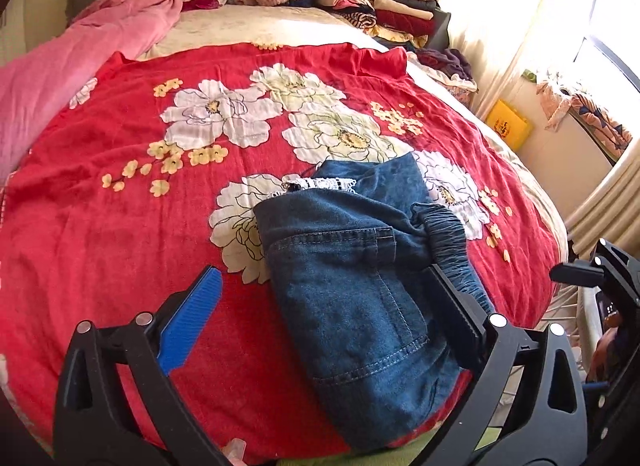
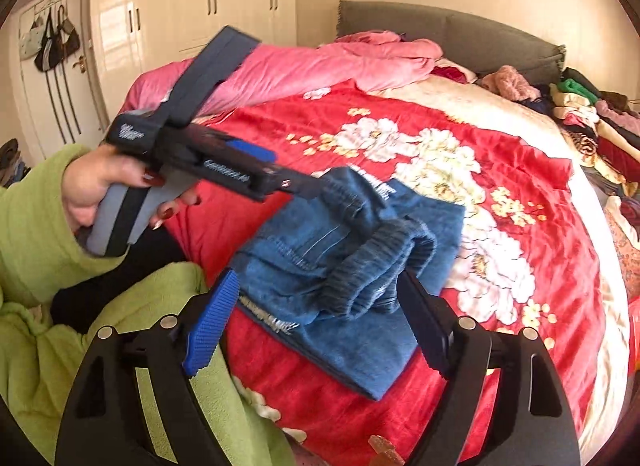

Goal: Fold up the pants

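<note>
The left gripper [image 1: 324, 306] hangs above the near edge of the bed, angled downward, its jaws spread wide: the blue ribbed pad [image 1: 192, 318] stands over bare blanket on one side, the black finger [image 1: 456, 306] over the elastic waistband on the other. Nothing is clamped between them. In the right wrist view the same tool shows from the side, gripped by a hand [image 2: 108, 185] with red-painted nails that comes out of a lime-green fleece sleeve [image 2: 36, 221]; the fingers wrap the grey handle and the tool slants down toward the denim.

The right gripper [image 2: 316, 318] also tilts downward with its jaws standing well apart, blue pad [image 2: 212, 326] beside the near corner of the fabric, black finger [image 2: 424, 326] beside the bunched waistband. The pads do not press on the cloth.

The folded jeans [image 1: 352, 298] lie just beyond both tools, a compact blue denim bundle resting on the red floral blanket [image 1: 120, 205] near the bed's front edge. The ribbed elastic waistband [image 2: 372, 266] is heaped on top toward one side, and a strip of white lace trim [image 1: 320, 185] peeks out at the far end of the bundle.

Farther back, a pink blanket [image 1: 100, 37] is rumpled along one side of the bed, in front of the grey padded headboard [image 2: 460, 31]. A stack of folded clothes [image 1: 372, 1] sits at the far corner beside it. In the right wrist view, cream wardrobe doors [image 2: 192, 1] and a door hung with handbags [image 2: 52, 41] close the room.
</note>
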A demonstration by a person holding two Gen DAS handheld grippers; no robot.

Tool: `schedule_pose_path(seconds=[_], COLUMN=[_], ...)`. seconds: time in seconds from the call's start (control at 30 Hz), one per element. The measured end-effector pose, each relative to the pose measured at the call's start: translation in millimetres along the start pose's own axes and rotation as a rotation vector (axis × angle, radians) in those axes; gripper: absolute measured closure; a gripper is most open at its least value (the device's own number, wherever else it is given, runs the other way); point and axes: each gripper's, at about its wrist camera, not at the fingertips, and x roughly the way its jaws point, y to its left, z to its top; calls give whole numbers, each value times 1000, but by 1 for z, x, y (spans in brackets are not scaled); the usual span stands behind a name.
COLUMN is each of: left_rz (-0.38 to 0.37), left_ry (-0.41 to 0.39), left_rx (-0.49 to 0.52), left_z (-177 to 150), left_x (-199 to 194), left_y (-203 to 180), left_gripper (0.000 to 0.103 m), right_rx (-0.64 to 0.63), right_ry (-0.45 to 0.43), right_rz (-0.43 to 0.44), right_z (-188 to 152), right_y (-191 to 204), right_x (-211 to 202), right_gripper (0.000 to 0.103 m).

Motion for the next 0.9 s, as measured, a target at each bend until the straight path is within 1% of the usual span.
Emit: schedule_pose_path(seconds=[0.47,0.6,0.7,0.8,0.9], left_rz=[19,30,31,30,31], left_ry=[-47,-50,-51,-43,-25], left_rx=[24,32,35,32,16], left_z=[-6,-10,-12,-17,-23], left_x=[-21,-21,-21,-18,-11], left_y=[-10,-11,-12,-11,-7], left_gripper=[10,10,10,10,10], right_rx=[132,177,215,244,272], right_ry=[-91,-81,-73,-48,-27], right_rz=[-112,-173,-196,-235,-237], right_z=[5,2,-2,-6,-10], right_y=[-30,-42,-51,-59,-63], right_x=[-22,-23,-22,-16,-10], right_gripper=[23,23,23,23,23])
